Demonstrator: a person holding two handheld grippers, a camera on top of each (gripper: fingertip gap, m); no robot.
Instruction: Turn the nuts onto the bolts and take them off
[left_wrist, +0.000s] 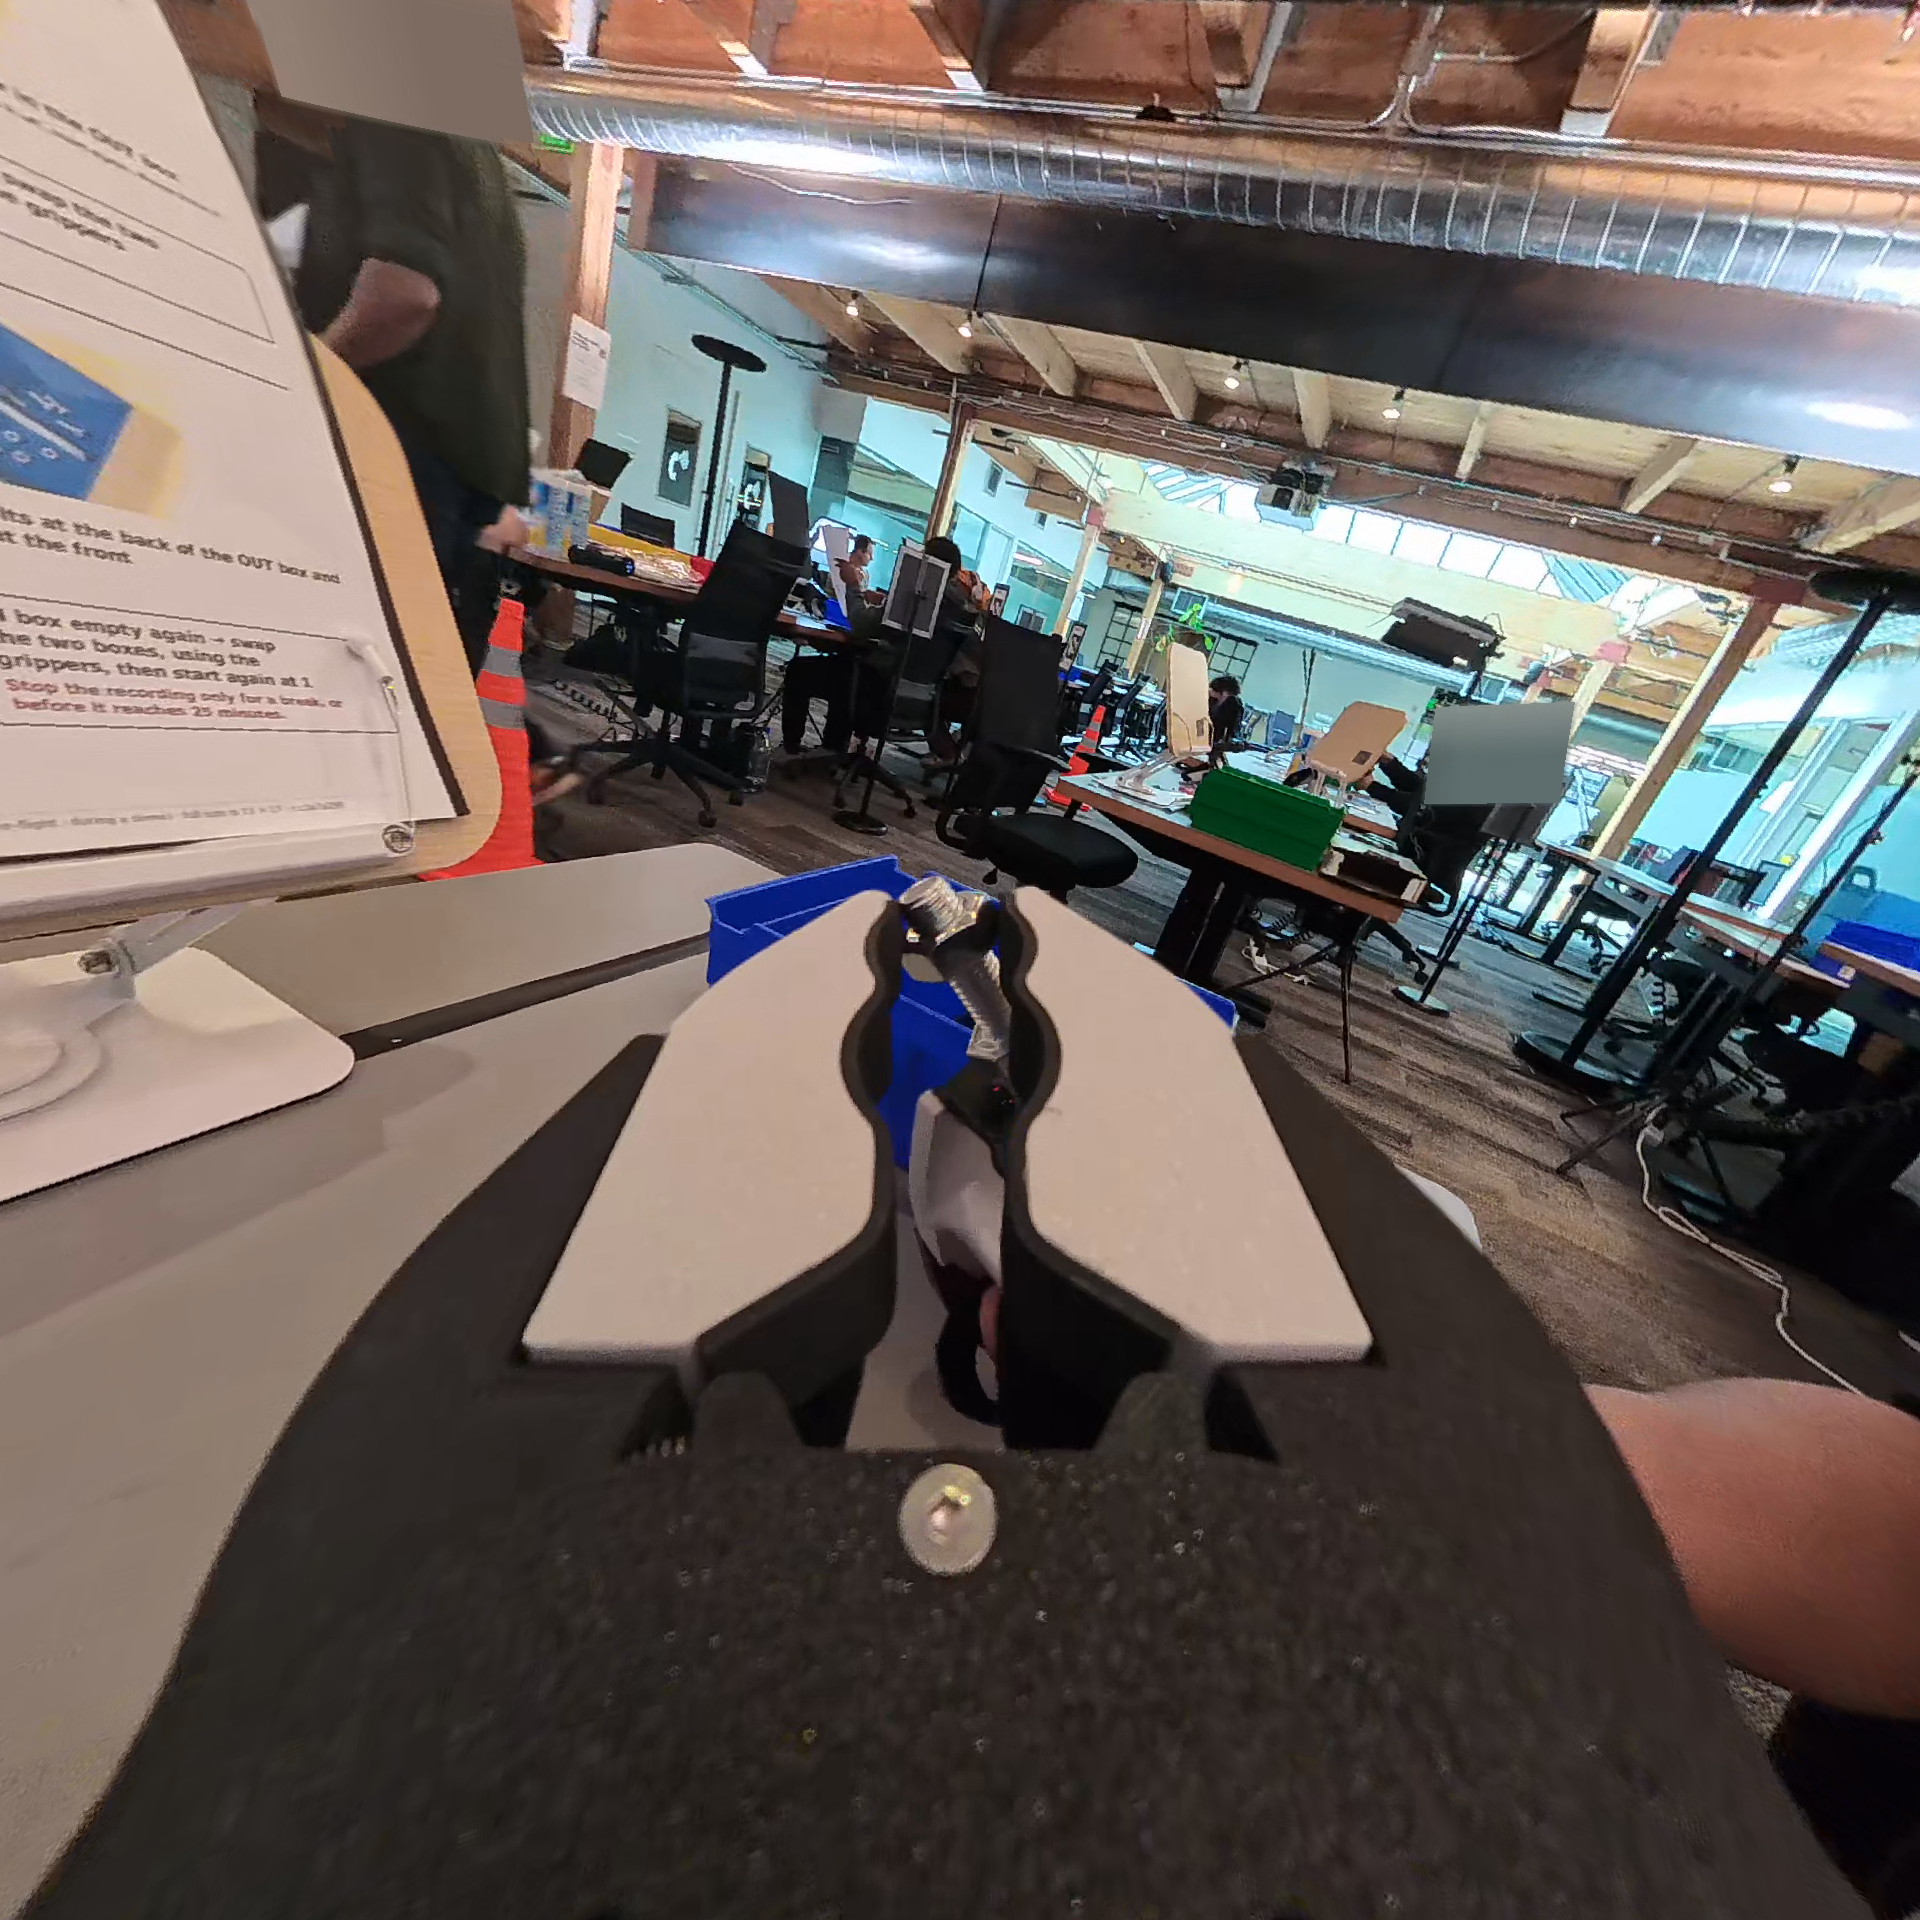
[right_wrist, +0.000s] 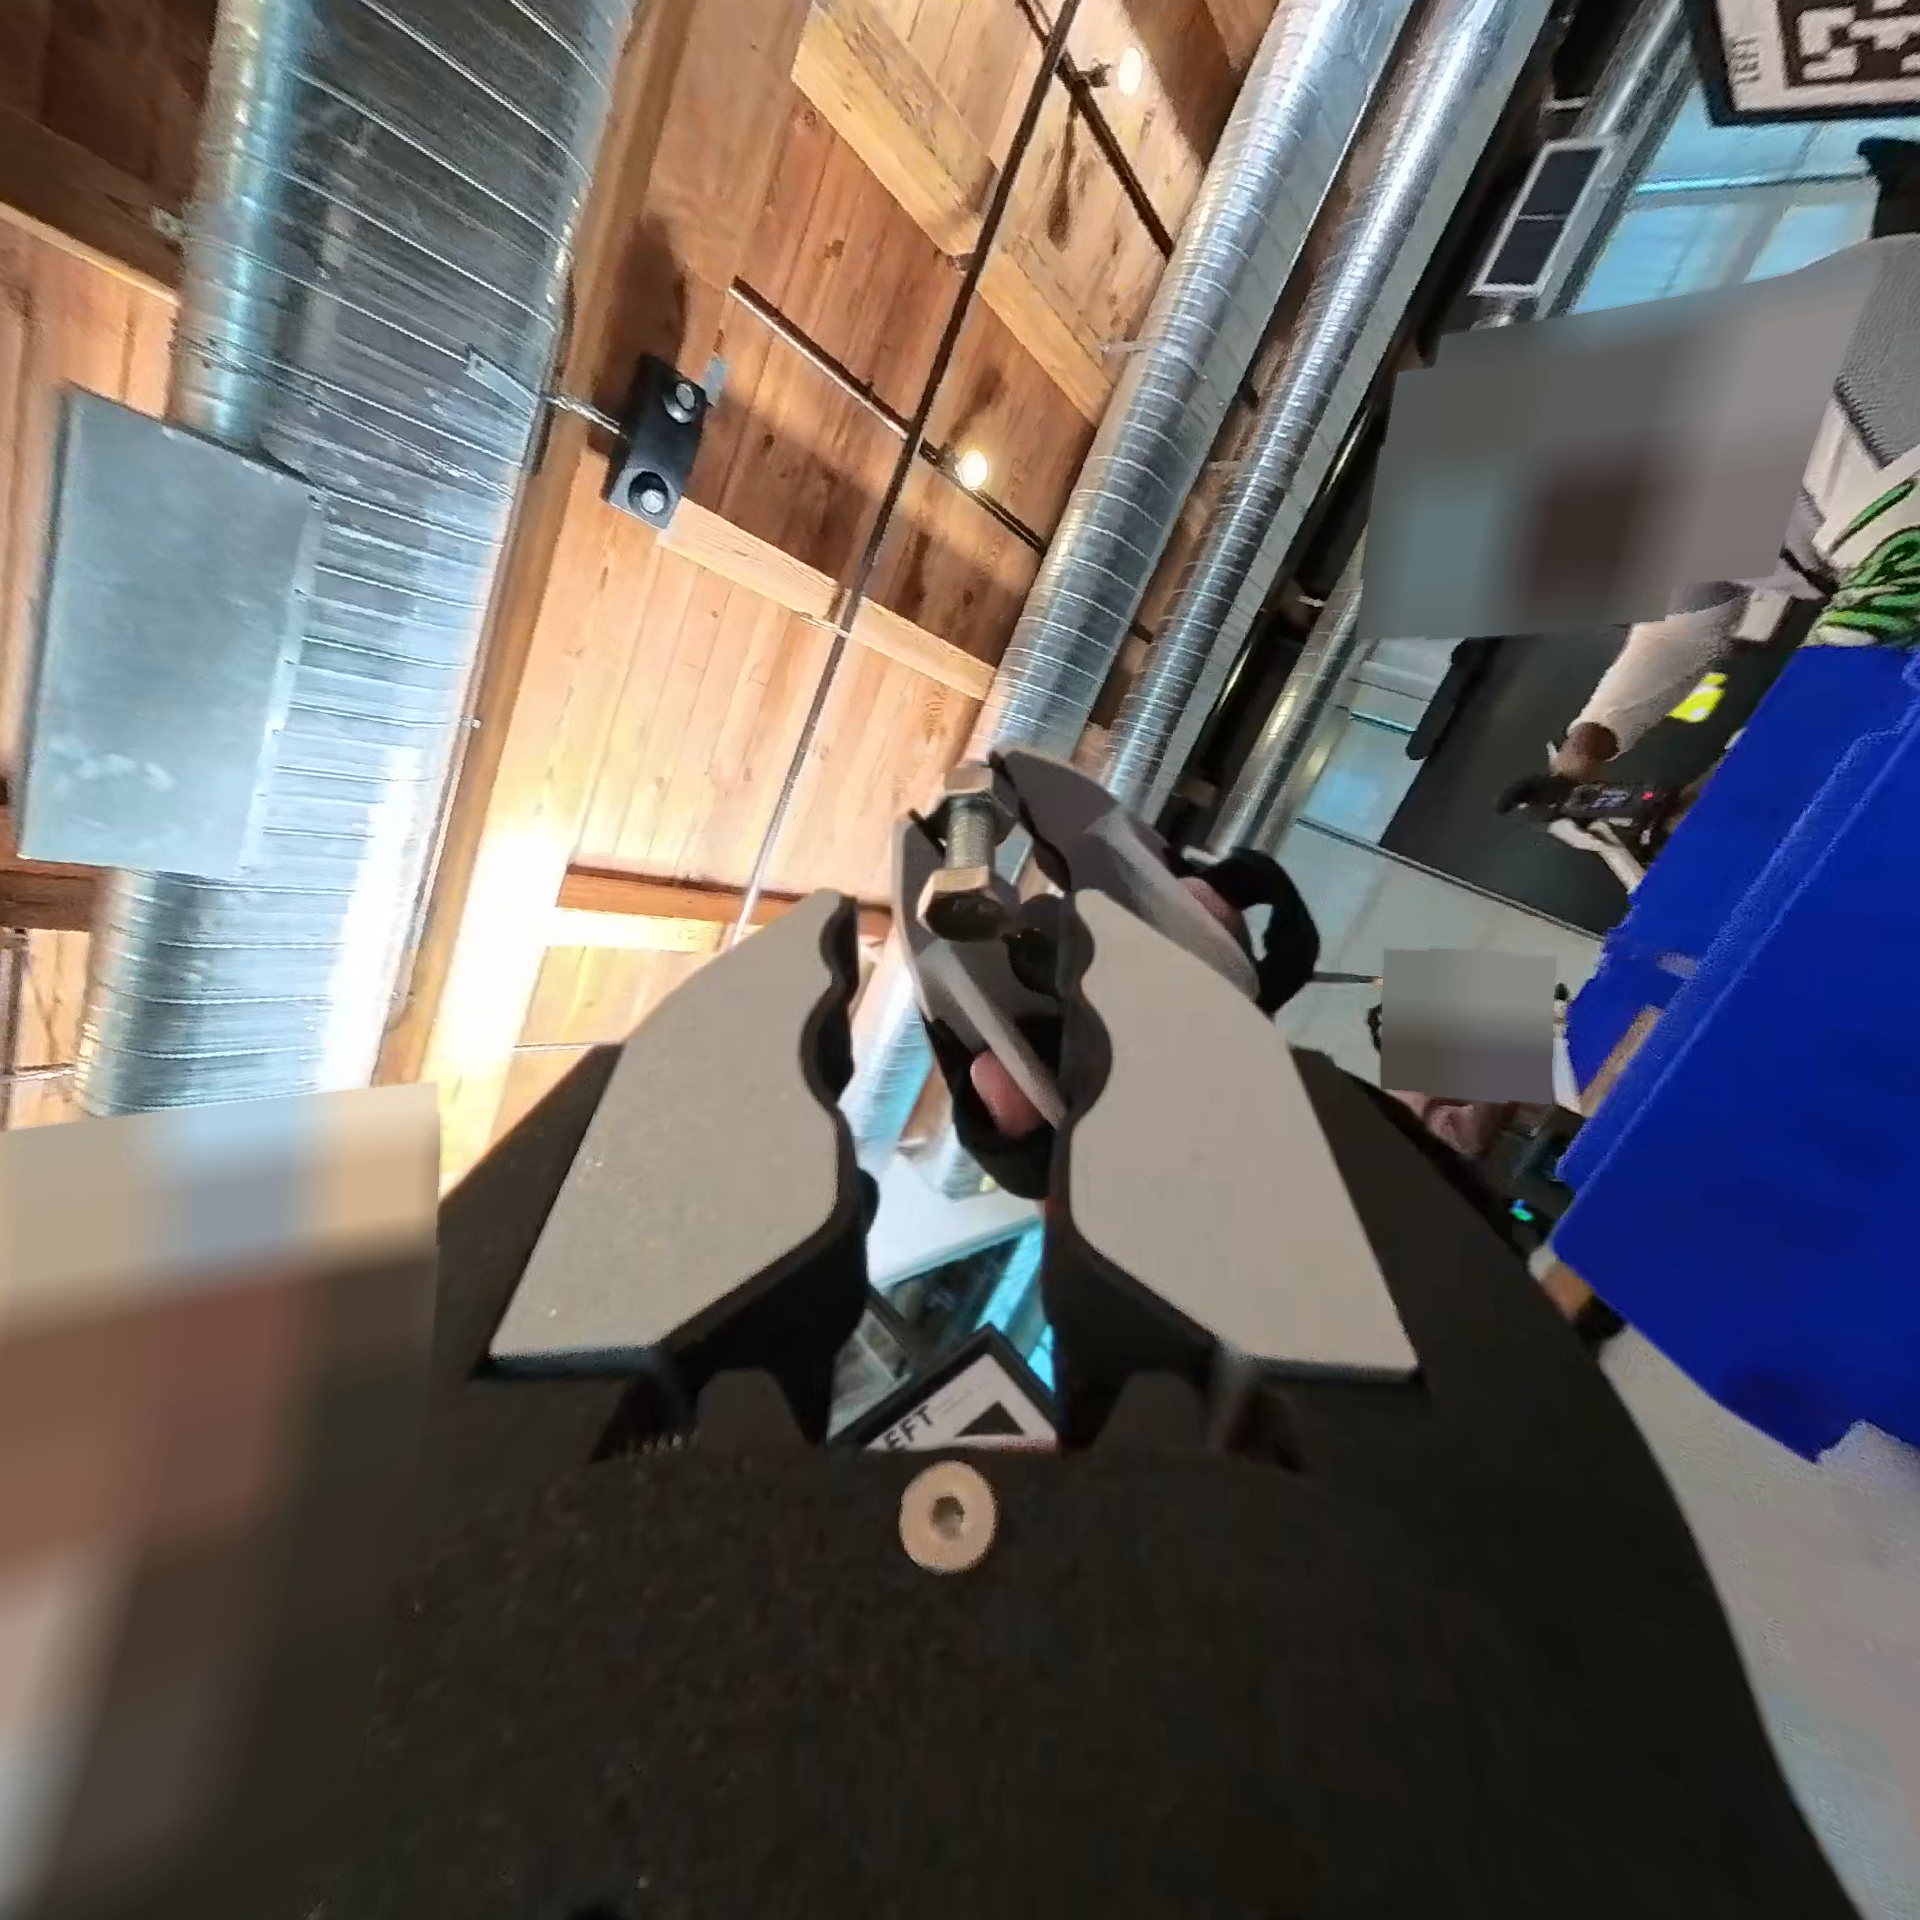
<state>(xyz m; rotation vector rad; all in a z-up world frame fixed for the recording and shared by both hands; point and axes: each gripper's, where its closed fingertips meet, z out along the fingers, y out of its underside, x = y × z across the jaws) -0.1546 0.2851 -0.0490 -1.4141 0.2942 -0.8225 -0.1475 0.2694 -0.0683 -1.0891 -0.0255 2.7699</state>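
While the left gripper (left_wrist: 951, 961) has its jaws clamped on a bolt (left_wrist: 961, 961) with a nut (right_wrist: 971, 781) on its end, the right gripper (right_wrist: 961, 961) sits with jaws apart and empty. Blue bin (left_wrist: 790, 920) at 12 o'clock behind the bolt, on the bench (left_wrist: 468, 925).

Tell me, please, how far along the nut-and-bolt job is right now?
Done: what looks like a nut is threaded on the bolt. In hand: left gripper clamps that end; the open right gripper brackets the other end. Left: unscrewing it; the blue bin's contents aren't visible.
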